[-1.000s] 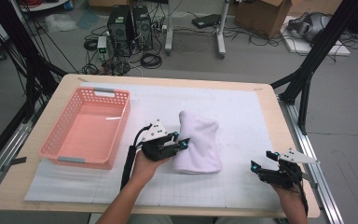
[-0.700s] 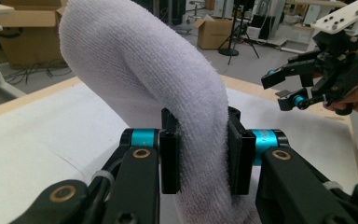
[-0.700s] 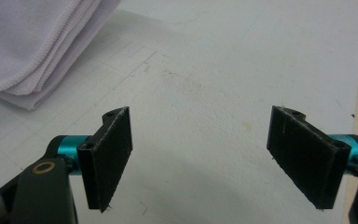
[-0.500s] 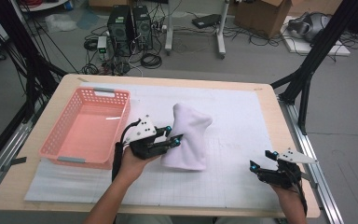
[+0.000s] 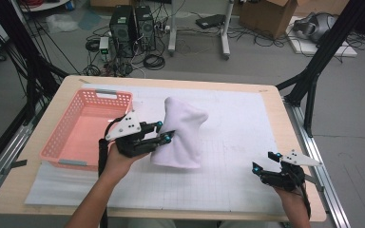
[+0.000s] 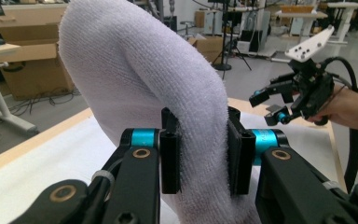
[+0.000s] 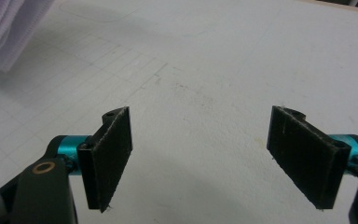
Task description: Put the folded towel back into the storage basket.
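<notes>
You are pinching the folded white towel (image 5: 180, 135) in your left gripper (image 5: 164, 131), lifting it just right of the pink basket (image 5: 85, 126). It is looking soft and floppy, so grip the thick fold. Your right gripper (image 5: 264, 160) is idling open, near right.

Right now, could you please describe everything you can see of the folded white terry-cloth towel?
The folded white terry-cloth towel is thick and looped in texture, bundled into a soft roll. The left gripper pinches it between both black pads, lifting its near side so it arches upward, while its lower edge hangs at the white gridded mat. It sits just right of the pink plastic basket, apart from it.
</notes>
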